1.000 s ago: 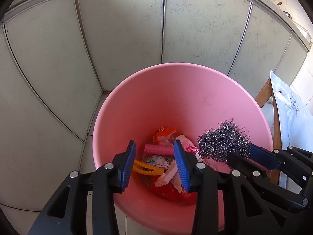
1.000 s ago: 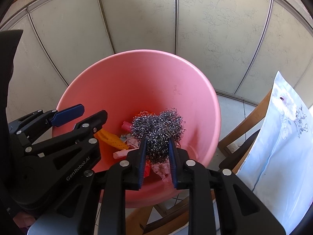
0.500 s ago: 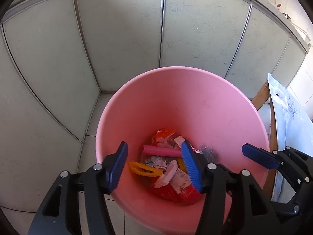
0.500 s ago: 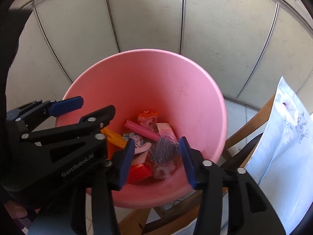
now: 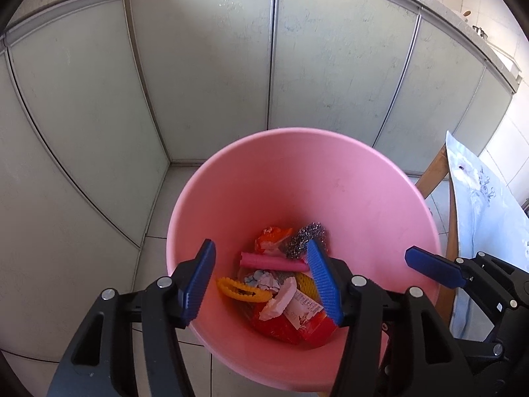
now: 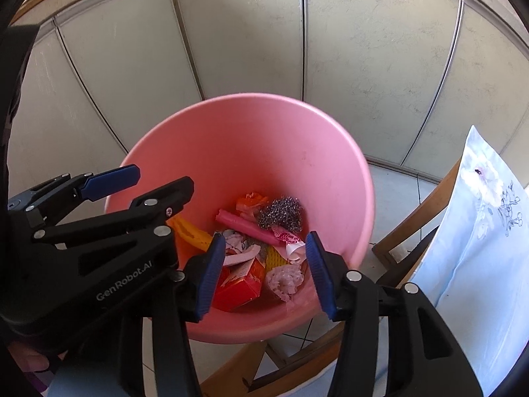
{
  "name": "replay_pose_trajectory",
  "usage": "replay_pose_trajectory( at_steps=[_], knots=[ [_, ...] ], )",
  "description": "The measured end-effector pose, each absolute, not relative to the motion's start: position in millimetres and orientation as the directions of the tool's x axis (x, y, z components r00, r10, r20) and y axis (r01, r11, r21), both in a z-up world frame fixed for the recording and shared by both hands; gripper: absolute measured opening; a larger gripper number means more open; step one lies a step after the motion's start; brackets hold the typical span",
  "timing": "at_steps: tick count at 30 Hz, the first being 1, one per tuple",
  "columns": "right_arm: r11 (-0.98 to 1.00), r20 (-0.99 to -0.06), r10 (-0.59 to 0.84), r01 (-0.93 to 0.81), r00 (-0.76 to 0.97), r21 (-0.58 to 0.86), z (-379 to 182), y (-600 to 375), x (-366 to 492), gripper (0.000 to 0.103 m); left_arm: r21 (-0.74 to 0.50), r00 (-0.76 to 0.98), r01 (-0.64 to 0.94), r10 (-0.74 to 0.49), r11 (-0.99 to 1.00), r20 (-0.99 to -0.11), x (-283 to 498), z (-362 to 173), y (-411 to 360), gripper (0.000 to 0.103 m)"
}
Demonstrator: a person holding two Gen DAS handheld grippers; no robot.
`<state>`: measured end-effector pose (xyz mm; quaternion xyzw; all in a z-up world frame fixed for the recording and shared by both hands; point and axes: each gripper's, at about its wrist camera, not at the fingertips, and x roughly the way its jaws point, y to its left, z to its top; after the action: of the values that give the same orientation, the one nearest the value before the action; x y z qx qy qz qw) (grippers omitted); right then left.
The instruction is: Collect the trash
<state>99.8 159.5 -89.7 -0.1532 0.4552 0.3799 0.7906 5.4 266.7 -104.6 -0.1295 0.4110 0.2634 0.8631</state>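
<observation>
Steel scourer (image 6: 281, 213) dropped into pink bin (image 6: 297, 139), half buried

We can read "GenRobot.AI" in white letters on the black left gripper (image 6: 109, 228), at eight o'clock.

I look down into a bucket (image 5: 363, 198) standing on the floor before a wall of cabinet doors (image 5: 205, 66). At its bottom lies a heap of trash: a steel scourer (image 6: 281, 213) toward the far side, a stick (image 6: 246, 226) just left of it, a carton (image 6: 243, 284) at the near edge. A wooden chair (image 6: 416, 218) stands right of the bucket, with a cloth (image 6: 479, 248) draped beyond it.
</observation>
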Motion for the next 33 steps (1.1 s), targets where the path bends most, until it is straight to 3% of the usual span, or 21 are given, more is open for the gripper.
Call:
replay_pose_trajectory(
  at_steps=[21, 33],
  knots=[
    [0.673, -0.763, 0.545, -0.723, 0.347, 0.152, -65.6, 129.3, 78.8, 0.051, -0.029, 0.607, -0.554, 0.38, 0.832, -0.698, -14.9, -66.1, 242.1, 0.057],
    [0.685, -0.688, 0.595, -0.71, 0.416, 0.163, -35.7, 99.7, 57.6, 0.051, -0.022, 0.676, -0.564, 0.447, 0.825, -0.586, -45.1, -30.1, 217.3, 0.057]
  ],
)
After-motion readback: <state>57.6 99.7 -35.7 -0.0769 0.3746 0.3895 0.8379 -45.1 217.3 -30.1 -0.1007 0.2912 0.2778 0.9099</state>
